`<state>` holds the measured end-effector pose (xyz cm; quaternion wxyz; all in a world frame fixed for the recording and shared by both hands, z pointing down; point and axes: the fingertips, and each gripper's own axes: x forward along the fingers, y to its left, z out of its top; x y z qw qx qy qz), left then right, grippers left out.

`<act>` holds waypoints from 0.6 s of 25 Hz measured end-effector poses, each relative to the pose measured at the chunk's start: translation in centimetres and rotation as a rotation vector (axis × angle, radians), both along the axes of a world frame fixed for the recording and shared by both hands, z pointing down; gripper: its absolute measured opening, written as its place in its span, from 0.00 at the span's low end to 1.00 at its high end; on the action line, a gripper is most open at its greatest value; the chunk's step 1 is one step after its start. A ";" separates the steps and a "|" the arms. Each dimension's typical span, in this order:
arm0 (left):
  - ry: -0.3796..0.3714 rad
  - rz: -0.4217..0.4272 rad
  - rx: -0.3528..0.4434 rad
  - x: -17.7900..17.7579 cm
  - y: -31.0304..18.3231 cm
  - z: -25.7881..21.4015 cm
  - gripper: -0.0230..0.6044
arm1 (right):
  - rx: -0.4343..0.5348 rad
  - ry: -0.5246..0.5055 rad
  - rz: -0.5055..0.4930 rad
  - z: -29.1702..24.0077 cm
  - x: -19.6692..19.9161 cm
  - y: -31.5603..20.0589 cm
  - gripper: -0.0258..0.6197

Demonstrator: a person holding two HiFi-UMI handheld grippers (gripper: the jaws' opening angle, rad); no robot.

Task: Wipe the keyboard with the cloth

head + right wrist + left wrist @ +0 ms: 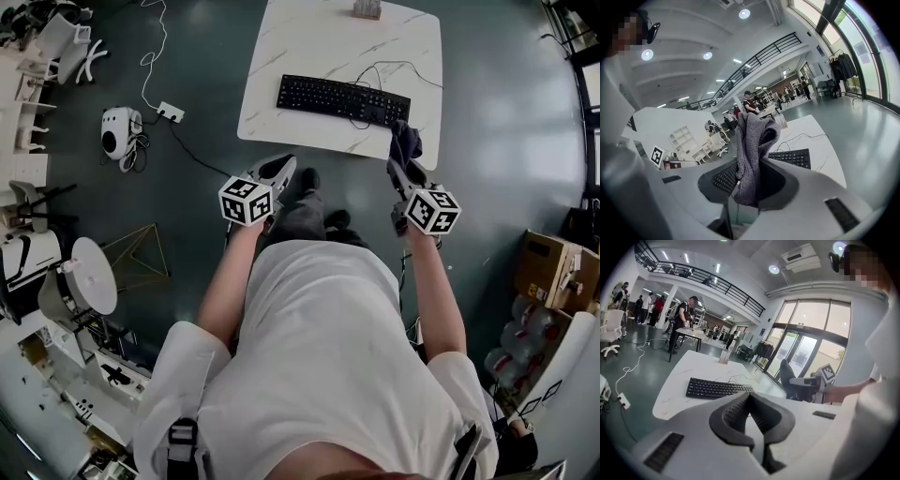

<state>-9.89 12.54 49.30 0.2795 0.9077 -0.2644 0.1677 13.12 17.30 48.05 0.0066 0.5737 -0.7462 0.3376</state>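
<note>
Standing on dark grey floor (206,37), a white marbled table (309,47) bears a black keyboard (342,99); off the table's near edge, right gripper (401,173) pinches a grey knitted cloth (405,142), left gripper (286,161) closed, empty.

Black wired keyboard (343,99): flat on white table (300,47), 12 o'clock, slightly skewed, near the front edge. Grey knit cloth (406,143): bunched, pinched in right gripper (401,169), sticking up, 1 o'clock.
</note>
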 end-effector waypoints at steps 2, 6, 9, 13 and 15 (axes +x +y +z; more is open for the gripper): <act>-0.016 0.004 0.015 -0.4 0.2 -0.7 0.05 | 0.014 0.023 -0.002 -0.6 -0.4 0.2 0.23; -0.032 0.031 0.059 -1.4 -0.3 -2.3 0.05 | 0.055 0.074 -0.005 -2.3 -1.1 0.3 0.23; -0.034 0.043 0.079 -2.3 -1.0 -2.9 0.05 | 0.078 0.112 -0.012 -3.1 -1.6 0.4 0.23; -0.011 0.061 0.086 -3.1 -2.2 -3.4 0.05 | 0.083 0.143 0.031 -3.8 -1.8 -0.1 0.23; -0.006 0.094 0.097 -3.1 -2.5 -4.0 0.05 | 0.095 0.134 0.072 -4.6 -1.8 -0.5 0.23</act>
